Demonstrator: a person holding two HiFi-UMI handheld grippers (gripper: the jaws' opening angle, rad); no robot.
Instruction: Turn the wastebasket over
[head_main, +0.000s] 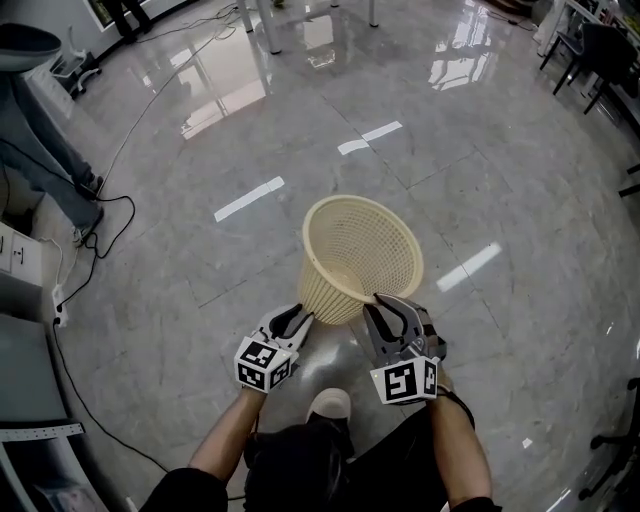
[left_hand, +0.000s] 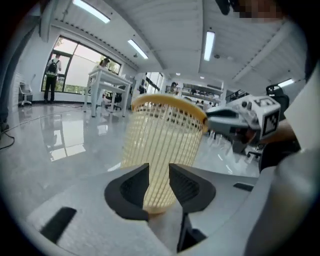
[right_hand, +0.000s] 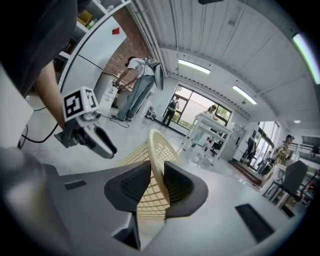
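A cream mesh wastebasket (head_main: 360, 255) hangs tilted above the grey floor, mouth up and away from me, narrow base toward my left gripper. My right gripper (head_main: 385, 305) is shut on the near rim; in the right gripper view the rim (right_hand: 156, 150) runs between its dark pads (right_hand: 131, 186). My left gripper (head_main: 303, 318) sits by the basket's base with a gap between its jaws. In the left gripper view the basket (left_hand: 162, 145) stands upright just beyond the fingertips (left_hand: 134, 187), which do not press on it.
Cables (head_main: 100, 230) trail over the polished floor at the left, beside grey equipment (head_main: 20, 350). Dark chairs (head_main: 590, 50) stand at the top right and table legs (head_main: 270, 30) at the top. My shoe (head_main: 330, 403) is below the basket.
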